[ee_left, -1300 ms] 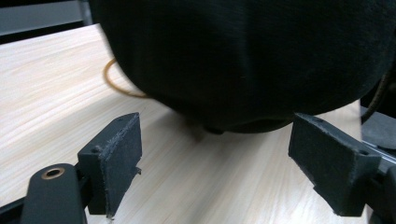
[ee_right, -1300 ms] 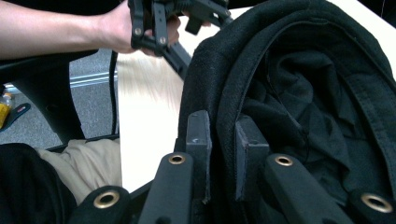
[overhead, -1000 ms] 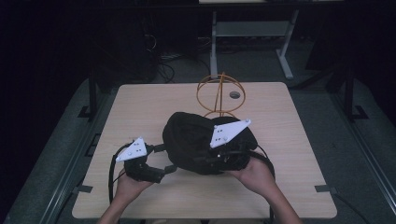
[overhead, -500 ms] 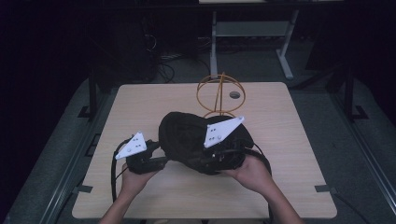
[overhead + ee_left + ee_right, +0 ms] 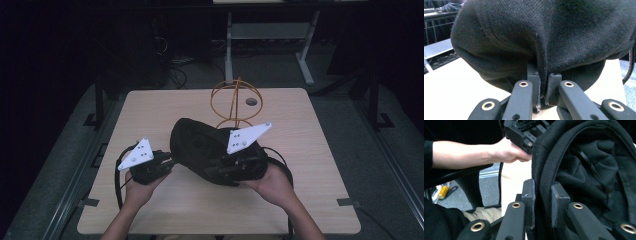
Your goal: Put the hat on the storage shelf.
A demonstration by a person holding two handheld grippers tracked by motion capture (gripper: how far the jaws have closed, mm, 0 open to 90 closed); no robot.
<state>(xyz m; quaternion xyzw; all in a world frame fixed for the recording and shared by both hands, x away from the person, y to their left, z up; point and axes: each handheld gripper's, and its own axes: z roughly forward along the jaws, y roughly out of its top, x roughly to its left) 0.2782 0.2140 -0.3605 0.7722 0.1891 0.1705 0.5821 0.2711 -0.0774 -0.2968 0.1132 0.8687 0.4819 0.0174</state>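
A black fabric hat (image 5: pixel 200 145) hangs just above the wooden table (image 5: pixel 150 110), held from both sides. My left gripper (image 5: pixel 170 162) is at the hat's left edge; its jaws have just been closing and now pinch a fold of the black cloth (image 5: pixel 549 32) between the pads (image 5: pixel 534 80). My right gripper (image 5: pixel 216 169) is at the hat's right side. Its jaws have just been opening slightly, with the hat's rim (image 5: pixel 541 165) still clamped between them (image 5: pixel 542 192). The hat's dark lining (image 5: pixel 584 170) faces that camera.
A gold wire hat stand (image 5: pixel 235 102) rises just behind the hat at the table's far middle, beside a small round hole (image 5: pixel 251 101). Cables trail from both grippers. A metal desk frame (image 5: pixel 270 35) stands on the floor beyond the table.
My left gripper moved right to the hat's left edge, shut on the cloth and rose a little. The hat shifted slightly left. The right hand stayed put.
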